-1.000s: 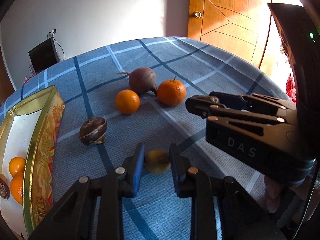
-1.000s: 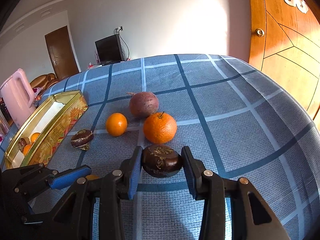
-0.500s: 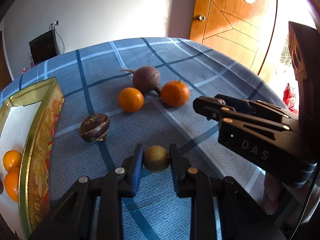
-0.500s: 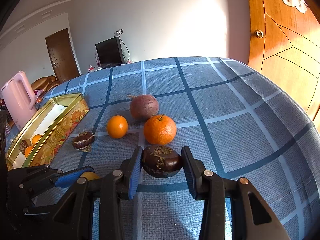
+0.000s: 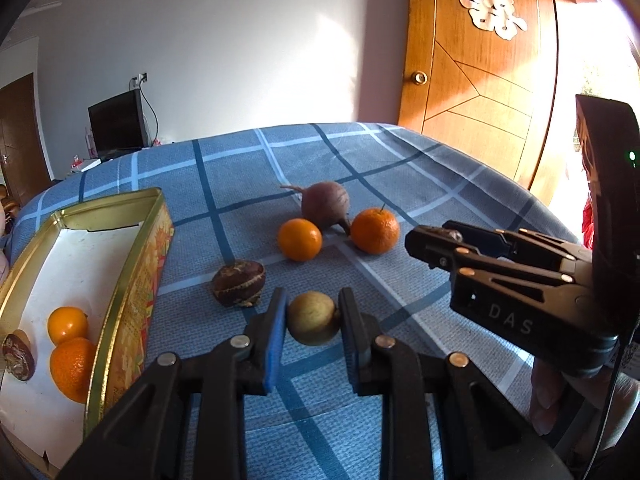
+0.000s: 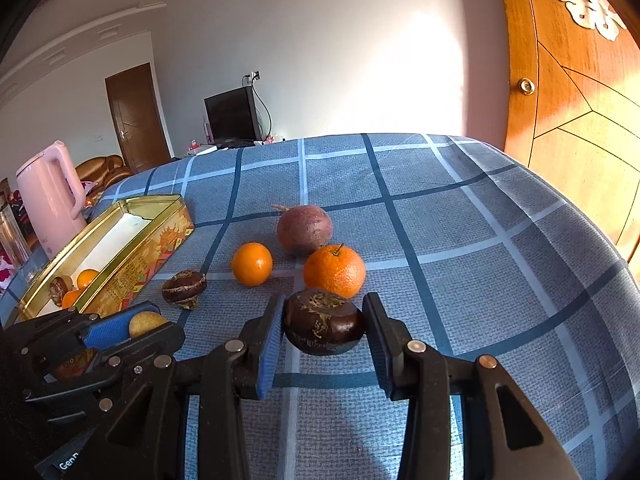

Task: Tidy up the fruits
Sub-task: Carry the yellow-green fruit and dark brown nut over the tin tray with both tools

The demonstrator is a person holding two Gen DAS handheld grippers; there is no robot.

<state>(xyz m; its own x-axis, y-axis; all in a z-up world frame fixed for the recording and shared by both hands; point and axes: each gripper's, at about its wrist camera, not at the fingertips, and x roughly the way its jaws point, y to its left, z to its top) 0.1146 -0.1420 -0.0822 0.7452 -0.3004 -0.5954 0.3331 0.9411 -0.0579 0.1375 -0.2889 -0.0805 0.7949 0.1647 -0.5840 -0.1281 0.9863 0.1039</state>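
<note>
1. The gold tin (image 5: pixel 132 276) lies at my far left, its near end cut off by the frame edge. On its white liner I see 2 small oranges (image 5: pixel 68 324) and 1 dark round fruit (image 5: pixel 18 356), that one half cut by the edge.
2. The tin's long axis runs from near me away toward the far side of the blue checked tablecloth (image 6: pixel 500 264).
3. My left gripper (image 5: pixel 313 320) pinches a yellow-green fruit (image 5: pixel 314 318) between its blue pads; the fruit's underside is hidden, so I cannot tell if it touches the cloth.
4. Just beyond it, on the cloth, a dark brown fruit (image 5: pixel 239 283) sits with a pale seam around its middle.
5. Farther back sit an orange (image 5: pixel 300 239), a purple beet-like root (image 5: pixel 325 205) with its tail pointing left, and a stemmed orange (image 5: pixel 375 230) touching the root.
6. My right gripper (image 6: pixel 323 322) clamps a dark purple-brown fruit (image 6: pixel 323 322), its rough crown tilted up and away. It hides the stemmed orange's lower edge.
7. In the left view my right gripper's load is almost wholly hidden behind its black frame.
8. A pink kettle (image 6: pixel 50 192) stands beyond the tin.
</note>
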